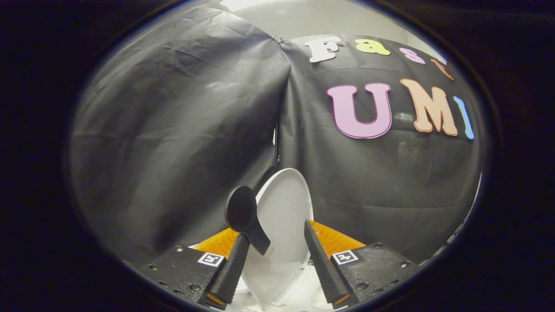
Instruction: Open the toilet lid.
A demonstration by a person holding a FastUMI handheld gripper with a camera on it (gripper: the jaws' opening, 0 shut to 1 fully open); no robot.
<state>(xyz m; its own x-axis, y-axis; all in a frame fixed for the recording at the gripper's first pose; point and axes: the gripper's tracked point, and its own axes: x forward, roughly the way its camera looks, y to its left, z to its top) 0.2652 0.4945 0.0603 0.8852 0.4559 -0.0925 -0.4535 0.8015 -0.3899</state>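
Gripper view has the white toilet lid (284,208) standing raised, almost upright against the black booth wall (173,130), right between and just beyond the two fingers of the tool (274,236). That tool is spread wide and grasping nothing, and a black round-ended paddle (243,214) juts up by the left finger (232,266), seemingly a tab for pushing the lid. Judging by that tilt, the opening looks nearly done!

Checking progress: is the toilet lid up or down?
Up: the lid stands nearly upright against the black wall, between the open tongs.
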